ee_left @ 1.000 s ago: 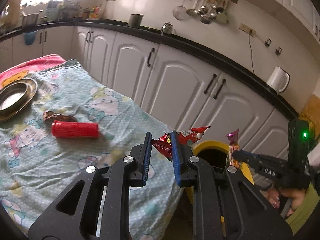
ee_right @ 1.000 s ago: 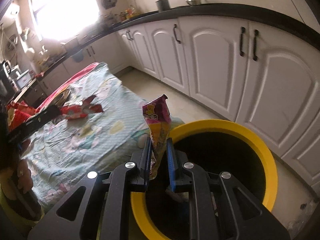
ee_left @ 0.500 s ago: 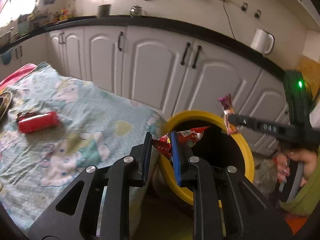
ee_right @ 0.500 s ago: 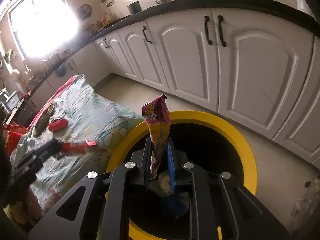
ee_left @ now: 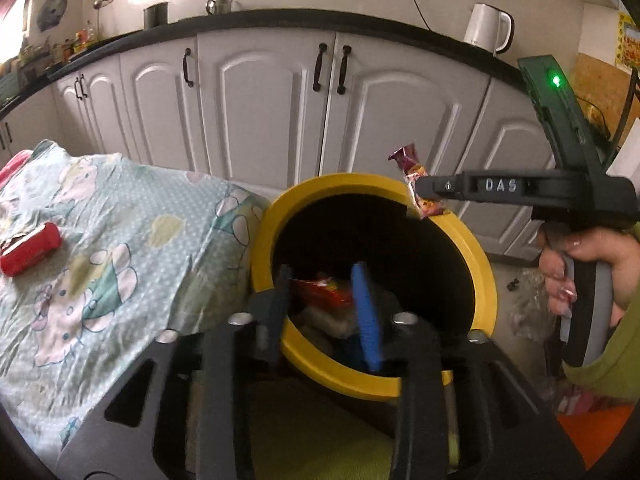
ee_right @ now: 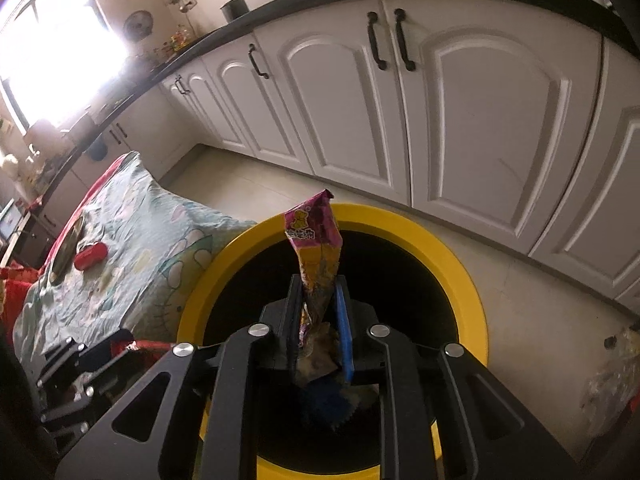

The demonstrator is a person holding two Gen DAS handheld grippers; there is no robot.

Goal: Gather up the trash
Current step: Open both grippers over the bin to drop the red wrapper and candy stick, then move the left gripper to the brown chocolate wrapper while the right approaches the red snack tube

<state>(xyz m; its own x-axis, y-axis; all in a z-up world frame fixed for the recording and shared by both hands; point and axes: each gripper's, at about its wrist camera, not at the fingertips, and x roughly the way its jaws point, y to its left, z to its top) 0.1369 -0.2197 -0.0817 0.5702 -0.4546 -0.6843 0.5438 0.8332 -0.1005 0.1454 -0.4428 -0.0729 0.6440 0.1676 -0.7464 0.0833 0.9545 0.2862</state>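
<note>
Over the yellow bin (ee_left: 486, 276), both jaws just opening; only right wrist view shows pink wrapper (ee_right: 316, 248) between

The bin (ee_left: 478, 252) is standing open-mouthed, its yellow rim ringing a wide dark opening that is taking both grippers from above. The left gripper (ee_left: 324, 304) is hanging over the near side of the mouth, its jaws having just been opening with a red wrapper (ee_left: 320, 290) loose between them. The right gripper (ee_right: 318, 320) is filling the middle of the mouth with a pink wrapper (ee_right: 314, 236) standing up between its jaws, which have just been opening. The table (ee_left: 120, 216) is pressing against the bin's left side, blocking that approach. Cabinets (ee_right: 460, 120) are closing off the far side, with bare floor (ee_right: 532, 300) lying between.
</note>
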